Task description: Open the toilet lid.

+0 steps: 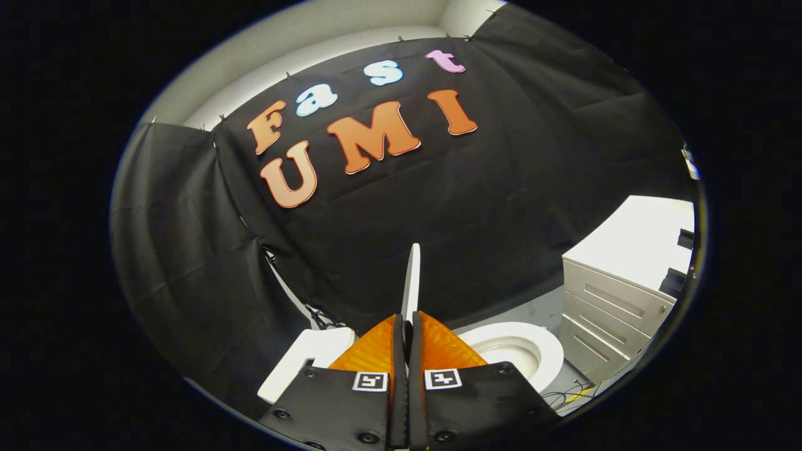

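**Lid raised, edge pinched**

Gripping the thin edge of the toilet lid [411, 275], the gripper [407, 326] has both fingers clenched on it, the lid standing upright and edge-on just ahead of them. Beside it lies the open seat ring [545, 351], a smooth glossy oval round the bowl; the white tank [307, 360] sits on the other side. The lift looks nearly finished. Next, I judge, comes leaning the rigid plastic lid back toward the tank and letting go. A matte drawer cabinet [617, 300] stands beyond.

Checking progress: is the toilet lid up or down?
Up: the toilet lid stands edge-on, pinched in the hand-held gripper, with the open bowl exposed beside it.
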Available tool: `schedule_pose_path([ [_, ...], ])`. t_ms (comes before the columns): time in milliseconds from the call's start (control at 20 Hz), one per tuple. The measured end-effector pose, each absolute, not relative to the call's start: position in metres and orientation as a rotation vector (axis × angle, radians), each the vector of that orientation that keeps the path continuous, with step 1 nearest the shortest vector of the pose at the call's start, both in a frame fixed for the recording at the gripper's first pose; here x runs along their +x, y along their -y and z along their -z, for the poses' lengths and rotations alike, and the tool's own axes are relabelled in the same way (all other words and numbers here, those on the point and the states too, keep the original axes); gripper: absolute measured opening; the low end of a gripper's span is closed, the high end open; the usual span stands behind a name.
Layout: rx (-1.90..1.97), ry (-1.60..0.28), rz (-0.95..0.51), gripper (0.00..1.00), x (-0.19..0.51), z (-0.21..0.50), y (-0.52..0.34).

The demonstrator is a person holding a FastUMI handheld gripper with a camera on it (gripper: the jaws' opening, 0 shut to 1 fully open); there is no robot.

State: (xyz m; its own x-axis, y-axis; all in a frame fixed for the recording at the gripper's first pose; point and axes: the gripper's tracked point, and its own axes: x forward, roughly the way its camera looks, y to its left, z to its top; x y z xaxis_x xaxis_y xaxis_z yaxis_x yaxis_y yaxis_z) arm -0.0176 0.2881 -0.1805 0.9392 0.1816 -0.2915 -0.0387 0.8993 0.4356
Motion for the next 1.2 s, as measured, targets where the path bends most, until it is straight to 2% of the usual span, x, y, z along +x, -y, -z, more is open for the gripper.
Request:
schedule_pose_path([
  [1200,0.275,-0.283,-0.351,0.08,-0.040,0.132,-0.436],
])
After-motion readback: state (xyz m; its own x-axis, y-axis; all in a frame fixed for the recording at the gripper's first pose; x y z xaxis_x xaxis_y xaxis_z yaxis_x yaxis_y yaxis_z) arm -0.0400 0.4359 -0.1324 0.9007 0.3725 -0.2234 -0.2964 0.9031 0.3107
